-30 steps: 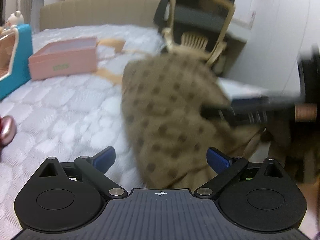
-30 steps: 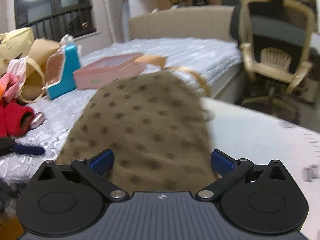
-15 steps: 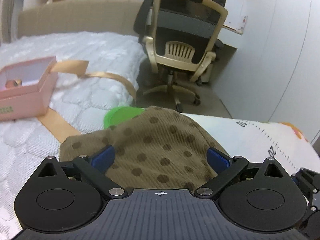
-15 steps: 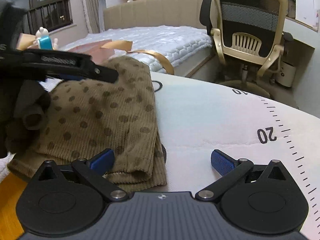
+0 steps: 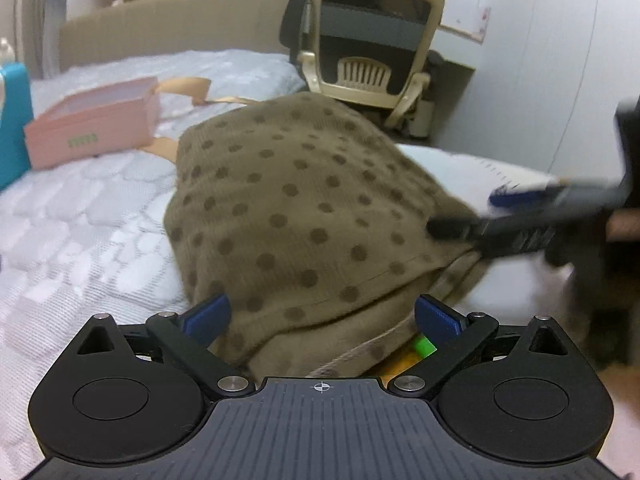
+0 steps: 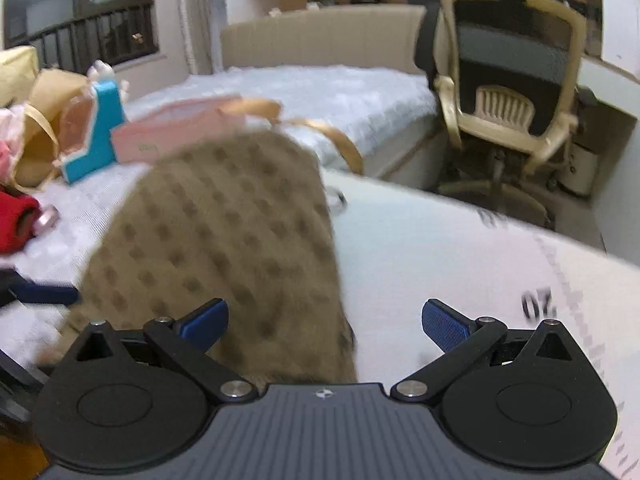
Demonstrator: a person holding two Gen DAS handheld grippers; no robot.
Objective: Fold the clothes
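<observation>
Two hand-held grippers work over one brown corduroy garment with dark polka dots (image 5: 304,216), which lies bunched in a rounded heap at the near edge of a white quilted mattress (image 5: 80,232), spilling onto one white measuring mat with printed numerals (image 6: 460,264) beside it. The left gripper (image 5: 322,316) has its two blue-tipped fingers (image 5: 208,314) spread wide, with folds of the garment lying between them but not clamped; one small green object (image 5: 423,346) peeps from under the cloth beside the right-hand tip. The right gripper (image 6: 324,320) likewise stands wide open, its left fingertip over the blurred garment, its right fingertip over the bare mat, holding nothing. Seen from the left wrist camera, the right gripper reaches in from the side, its dark fingers at the garment's edge, too blurred to tell whether they touch the cloth.

Beyond the garment on the mattress rests one pink rectangular cardboard box (image 5: 96,132), with one tan ribbon strap (image 6: 332,136) trailing behind it toward the mattress edge. Left of the box stands one turquoise plastic toy piece (image 6: 100,128), and farther left one red fabric item (image 6: 16,216). One beige-framed office chair with black mesh back (image 6: 512,92) stands past the mattress corner, and one beige upholstered headboard (image 6: 320,36) closes off the mattress's far end.
</observation>
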